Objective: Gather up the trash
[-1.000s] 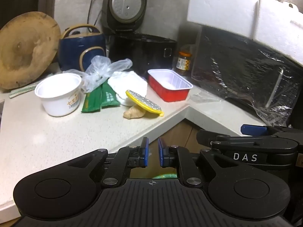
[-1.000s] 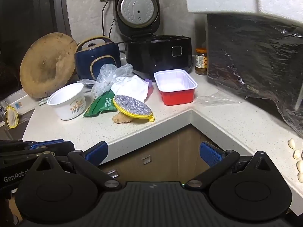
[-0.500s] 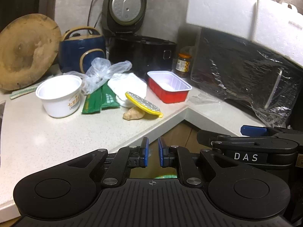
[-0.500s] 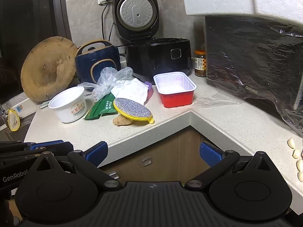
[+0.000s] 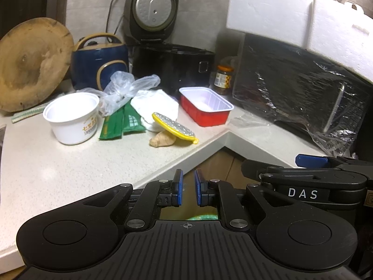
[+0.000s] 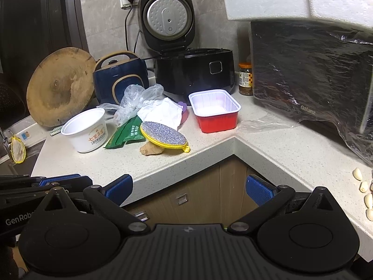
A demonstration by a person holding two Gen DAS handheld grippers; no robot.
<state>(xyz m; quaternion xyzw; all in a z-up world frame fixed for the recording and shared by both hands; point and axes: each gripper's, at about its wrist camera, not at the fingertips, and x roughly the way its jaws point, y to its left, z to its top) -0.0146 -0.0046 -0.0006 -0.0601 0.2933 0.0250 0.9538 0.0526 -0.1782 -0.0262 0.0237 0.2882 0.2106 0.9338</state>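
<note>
Trash lies on the corner counter: a white paper bowl (image 5: 72,119) (image 6: 86,130), green packets (image 5: 121,122) (image 6: 127,134), a clear plastic bag (image 5: 126,87) (image 6: 137,98), crumpled white paper (image 5: 156,105) (image 6: 163,113) and a red tray (image 5: 206,108) (image 6: 215,112). A yellow scrub pad (image 5: 174,128) (image 6: 164,135) rests on a ginger piece (image 5: 162,141) (image 6: 150,150). My left gripper (image 5: 188,187) is shut and empty, held off the counter's front edge. My right gripper (image 6: 190,187) is open and empty, in front of the cabinet below the corner.
A round wooden board (image 6: 60,91), a blue pot (image 6: 119,79), an open black rice cooker (image 6: 186,67), a jar (image 6: 245,79) and a plastic-wrapped microwave (image 6: 314,88) under foam blocks (image 5: 291,16) line the back. Garlic cloves (image 6: 366,193) lie at the right.
Both grippers have drifted slightly; the counter items sit a little lower in the right view. Nothing was taken hold of and the jaws have not changed.
</note>
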